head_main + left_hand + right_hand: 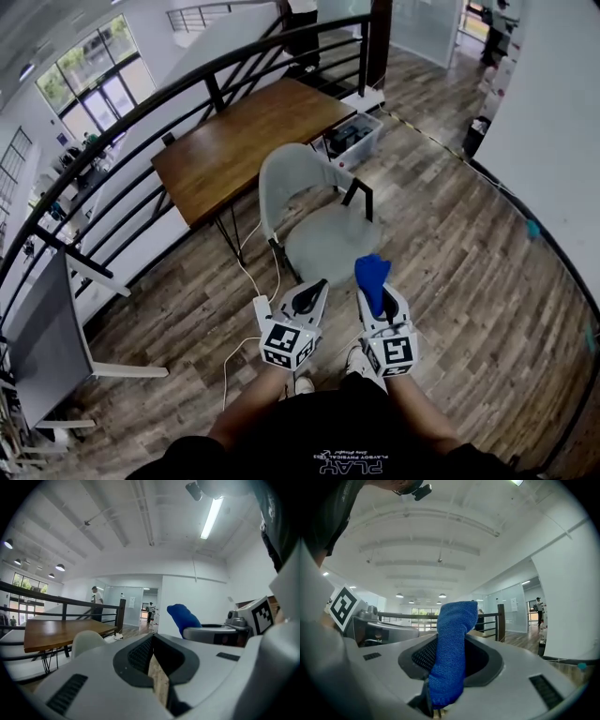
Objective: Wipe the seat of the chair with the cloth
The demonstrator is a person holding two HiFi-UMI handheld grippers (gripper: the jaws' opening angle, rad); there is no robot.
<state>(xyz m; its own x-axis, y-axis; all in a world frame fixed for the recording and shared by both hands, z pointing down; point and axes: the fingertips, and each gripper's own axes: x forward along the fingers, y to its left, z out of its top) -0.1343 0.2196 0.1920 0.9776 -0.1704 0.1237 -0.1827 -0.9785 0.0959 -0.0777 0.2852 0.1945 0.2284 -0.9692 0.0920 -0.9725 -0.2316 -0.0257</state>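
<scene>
Right gripper (pixel 381 294) jaws clamped on blue cloth (pixel 449 653); left gripper (pixel 153 654) jaws closed, empty.

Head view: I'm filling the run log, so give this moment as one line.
right gripper: shut on blue cloth | left gripper: shut, empty | chair seat: cloth not on it yet

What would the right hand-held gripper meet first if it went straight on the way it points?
Probably the chair: the right hand-held gripper, shut on the blue cloth, aims over its seat. Its own view looks level, so height and depth are unclear.
</scene>
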